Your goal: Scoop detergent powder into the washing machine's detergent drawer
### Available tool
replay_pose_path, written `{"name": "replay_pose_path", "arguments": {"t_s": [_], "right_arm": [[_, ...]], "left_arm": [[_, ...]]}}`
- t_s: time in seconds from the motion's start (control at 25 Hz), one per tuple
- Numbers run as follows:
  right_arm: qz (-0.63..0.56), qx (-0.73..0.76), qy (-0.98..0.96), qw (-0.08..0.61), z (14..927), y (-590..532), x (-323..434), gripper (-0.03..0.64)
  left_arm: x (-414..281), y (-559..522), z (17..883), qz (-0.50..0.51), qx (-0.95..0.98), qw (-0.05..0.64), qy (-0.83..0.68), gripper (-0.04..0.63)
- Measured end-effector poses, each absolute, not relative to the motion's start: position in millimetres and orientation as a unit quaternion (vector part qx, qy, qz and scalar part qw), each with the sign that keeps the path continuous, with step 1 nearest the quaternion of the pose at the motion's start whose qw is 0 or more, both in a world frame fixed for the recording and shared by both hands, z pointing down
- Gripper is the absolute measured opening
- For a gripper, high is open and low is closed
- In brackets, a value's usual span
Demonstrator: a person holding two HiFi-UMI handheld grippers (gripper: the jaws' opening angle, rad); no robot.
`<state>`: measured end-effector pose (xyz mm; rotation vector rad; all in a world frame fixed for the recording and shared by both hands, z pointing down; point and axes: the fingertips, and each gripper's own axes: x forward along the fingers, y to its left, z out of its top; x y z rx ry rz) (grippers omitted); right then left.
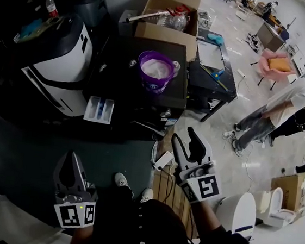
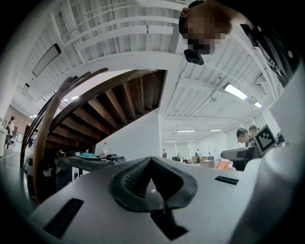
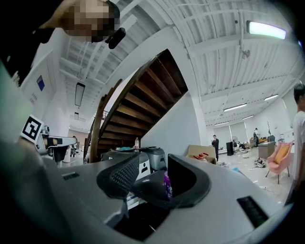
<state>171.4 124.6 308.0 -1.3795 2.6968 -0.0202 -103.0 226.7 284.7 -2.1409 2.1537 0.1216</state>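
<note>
Jaws: R gripper [image 1: 186, 137] wide, empty; L gripper [image 1: 72, 158] closed, empty. Purple powder tub [image 1: 157, 70] lies straight ahead of R, mid surface [image 1: 118, 82]; R nearer.

Wooden staircase [image 3: 147, 97], white ceiling lights [image 3: 266, 29], littered pale floor [image 1: 278, 174]

My right tool [image 3: 153, 164]: jaws apart, nothing between the pads.
In the gap: a sliver of the purple tub [image 3: 167, 185], low down.
Behind my jaws: the washing machine [image 3: 142, 167], white front; a bottle [image 3: 137, 142] upright beyond it.
Overhead: a wooden staircase [image 3: 143, 100].
To the right: a cardboard box [image 3: 202, 152], then a pink chair [image 3: 280, 159] farther off.
</note>
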Motion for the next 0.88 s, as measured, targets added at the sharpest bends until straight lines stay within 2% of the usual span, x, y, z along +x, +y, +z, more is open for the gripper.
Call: {"name": "replay_pose_path", "arguments": {"t_s": [0.44, 0.88], "right_arm": [[-0.008, -0.477, 0.878, 0.033, 313.6, 70.5, 138.2, 0.179], [0.002, -0.501, 0.864, 0.043, 297.4, 32.4, 100.3, 0.179]], "left_arm": [[-145.3, 158.8, 286.8, 0.054, -0.720, 0.045, 0.690, 0.006], [-185.0, 109.4, 285.9, 0.055, -0.741, 0.041, 0.668, 0.006]]}}
